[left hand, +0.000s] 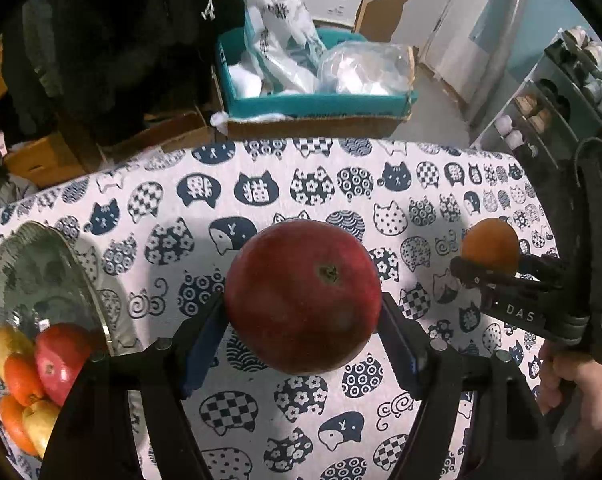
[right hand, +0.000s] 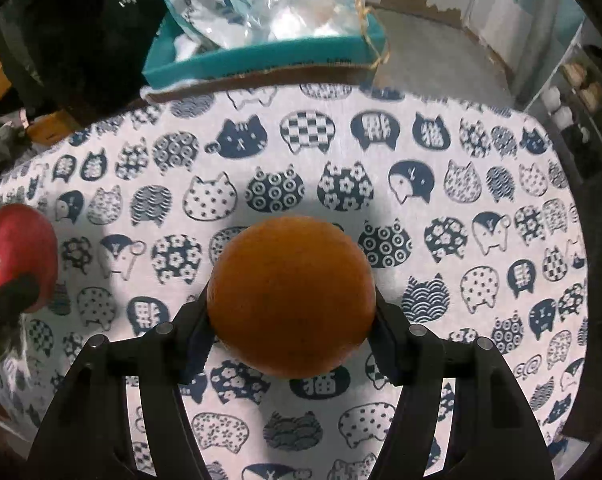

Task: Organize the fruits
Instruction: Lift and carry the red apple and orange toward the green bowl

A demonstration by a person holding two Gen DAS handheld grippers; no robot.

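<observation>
We held a red apple (left hand: 303, 296) mid-frame, left gripper (left hand: 303, 320) fingers clamped on it; right gripper (right hand: 291, 312) fingers pinched an orange (right hand: 291, 296) above the tabletop (right hand: 441, 168). A glass bowl (left hand: 33, 256) sat lower left.

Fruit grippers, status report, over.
Left gripper shut on red apple. Right gripper shut on orange. Glass bowl far left, partly filled. Nothing between.
</observation>
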